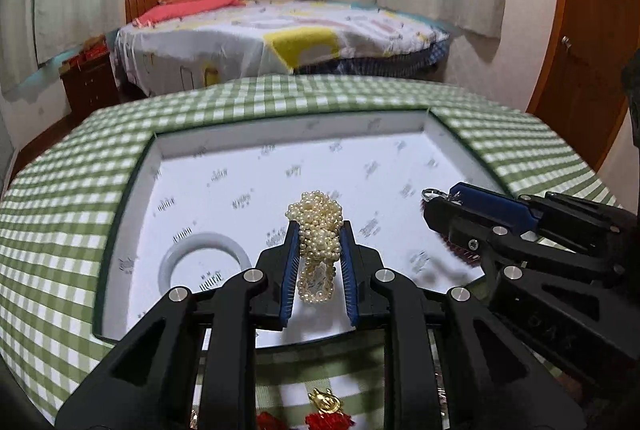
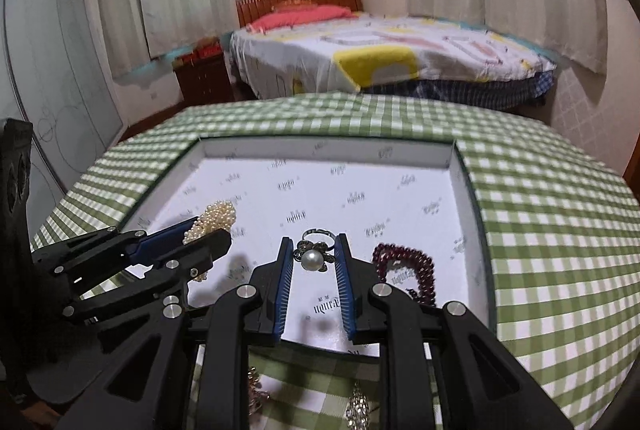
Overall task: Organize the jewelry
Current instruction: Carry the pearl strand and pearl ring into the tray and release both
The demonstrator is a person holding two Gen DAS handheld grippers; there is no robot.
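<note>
A shallow white box (image 1: 452, 138) lies on a green checked tablecloth; it also shows in the right wrist view (image 2: 466, 174). My left gripper (image 1: 319, 230) is shut on a bundle of cream pearl strands (image 1: 318, 218) and holds it over the box; the bundle shows too in the right wrist view (image 2: 214, 216). My right gripper (image 2: 313, 244) is shut on a pearl flower ring (image 2: 313, 255), held over the box. In the left wrist view the right gripper (image 1: 434, 200) is at the right with the ring's band (image 1: 430, 193) showing. A dark red bead bracelet (image 2: 412, 266) lies in the box, right of the ring.
A white bangle (image 1: 202, 254) lies in the box at the left. Gold and red ornaments (image 1: 326, 406) and sparkly pieces (image 2: 356, 406) lie on the cloth in front of the box. A bed (image 1: 280, 34) and a nightstand (image 1: 90, 82) stand beyond the table.
</note>
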